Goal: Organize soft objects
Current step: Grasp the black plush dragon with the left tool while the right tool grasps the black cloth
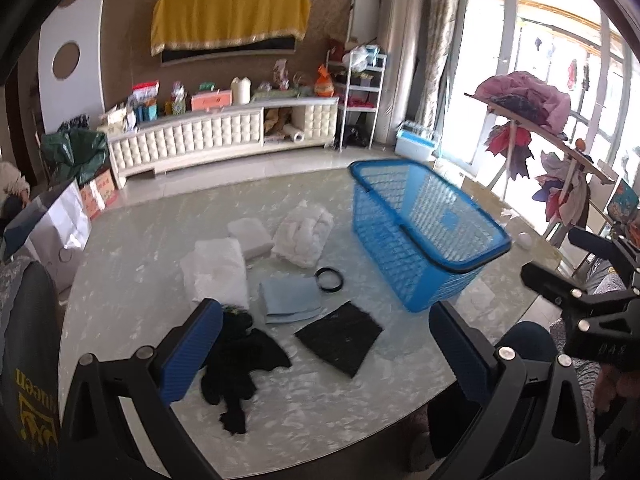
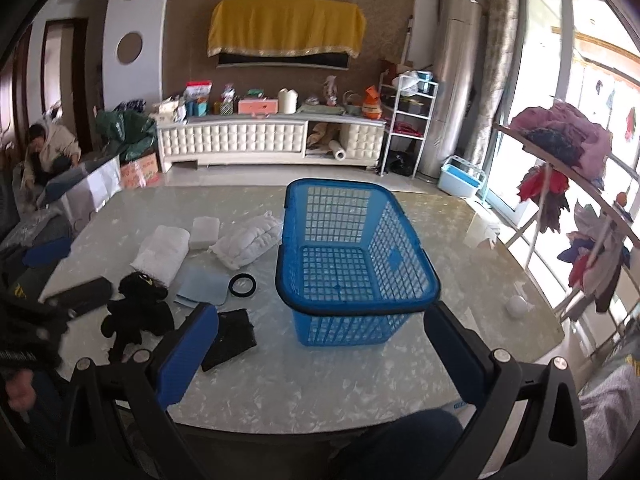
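An empty blue mesh basket (image 1: 424,236) (image 2: 352,256) stands on the pale marble table (image 1: 120,292) (image 2: 304,376). Left of it lie soft items: a white quilted pad (image 1: 303,234) (image 2: 249,236), a white folded towel (image 1: 216,270) (image 2: 162,254), a white sponge block (image 1: 249,236) (image 2: 205,232), a light blue cloth (image 1: 290,300) (image 2: 202,284), a black mesh pad (image 1: 340,336) (image 2: 232,336) and a black plush toy (image 1: 238,364) (image 2: 138,312). A black ring (image 1: 329,279) (image 2: 242,285) lies between them. My left gripper (image 1: 324,356) is open above the black items. My right gripper (image 2: 320,354) is open before the basket.
A white padded TV cabinet (image 1: 224,132) (image 2: 272,140) with clutter lines the far wall. A clothes rack (image 1: 532,128) (image 2: 572,184) stands right by the windows. A small white ball (image 2: 516,306) lies on the table's right side. A person (image 2: 48,152) sits far left.
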`<state>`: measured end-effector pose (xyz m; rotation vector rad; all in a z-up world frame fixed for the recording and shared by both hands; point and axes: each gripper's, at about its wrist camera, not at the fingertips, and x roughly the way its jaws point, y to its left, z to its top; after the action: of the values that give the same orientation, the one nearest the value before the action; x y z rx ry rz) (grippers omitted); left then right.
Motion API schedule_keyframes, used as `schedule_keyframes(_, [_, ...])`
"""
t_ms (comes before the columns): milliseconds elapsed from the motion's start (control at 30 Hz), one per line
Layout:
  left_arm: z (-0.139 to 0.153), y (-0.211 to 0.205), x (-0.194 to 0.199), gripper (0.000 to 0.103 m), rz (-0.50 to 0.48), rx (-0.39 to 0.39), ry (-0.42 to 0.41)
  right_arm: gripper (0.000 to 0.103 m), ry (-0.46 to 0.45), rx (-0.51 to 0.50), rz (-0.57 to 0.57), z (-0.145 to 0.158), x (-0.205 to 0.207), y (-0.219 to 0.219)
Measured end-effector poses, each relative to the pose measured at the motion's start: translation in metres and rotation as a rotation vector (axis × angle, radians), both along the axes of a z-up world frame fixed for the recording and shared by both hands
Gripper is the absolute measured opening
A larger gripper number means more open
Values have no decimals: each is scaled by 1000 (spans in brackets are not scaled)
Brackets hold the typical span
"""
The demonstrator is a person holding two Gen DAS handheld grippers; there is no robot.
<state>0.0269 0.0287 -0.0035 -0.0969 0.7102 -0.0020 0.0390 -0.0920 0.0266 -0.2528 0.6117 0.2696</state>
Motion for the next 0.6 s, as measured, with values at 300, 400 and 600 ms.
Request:
schedule_keyframes(300, [-28, 68, 24, 103, 17, -25, 216, 103, 142, -64, 200, -19, 47, 54])
schedule_keyframes(400, [-41, 84, 31, 103, 18, -20, 270, 103, 199, -100, 279, -33, 58, 82])
schedule_keyframes(600, [-77, 112, 48, 103, 35, -71, 397, 103, 331, -179, 385, -66, 74, 118])
